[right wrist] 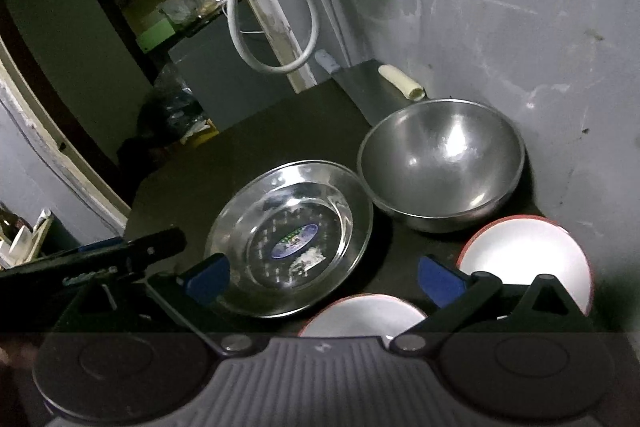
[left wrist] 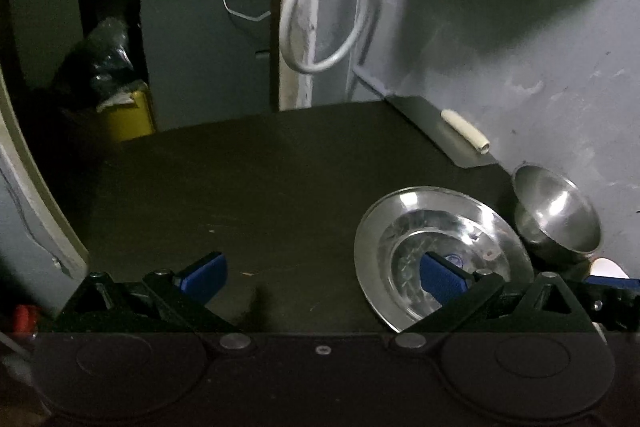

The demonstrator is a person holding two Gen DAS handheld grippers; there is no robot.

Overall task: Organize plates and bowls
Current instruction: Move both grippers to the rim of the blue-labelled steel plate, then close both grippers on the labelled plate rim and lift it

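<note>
Dim room, dark table (left wrist: 248, 179) pushed into the corner of a scuffed grey wall (left wrist: 520, 59). I'll use the steel plate (right wrist: 290, 239) as the anchor, since it sits about mid-table toward the right half.

Far left of the plate, off the table edge, there's a yellow bin (left wrist: 128, 115) with a black bag stuffed in it, and a white cable (left wrist: 320, 7) loops down from above behind the table's back edge.

The left gripper (left wrist: 322, 277) hovers over bare tabletop just left of the plate, blue-tipped fingers (left wrist: 204, 277) spread wide with nothing between them. Its right finger overlaps the plate in the left wrist view; can't tell if it actually touches.

The plate itself lies flat, with a blue oval sticker in the middle. The right gripper (right wrist: 324, 277) sits at the plate's near side, fingers (right wrist: 440, 285) also wide apart and holding nothing, with the left finger at the plate's near-left rim.

At the plate's near-right edge is a white bowl with a red rim (right wrist: 364, 315), partly hidden by the gripper. Behind and right of the plate, nearly touching it, stands the steel bowl (right wrist: 442, 163), upright against the wall. Right of the plate, in front of the steel bowl, is a second white red-rimmed bowl (right wrist: 524, 259). Behind the steel bowl a cream-coloured tube (right wrist: 402, 83) lies on a flat metal sheet (right wrist: 360, 83).
</note>
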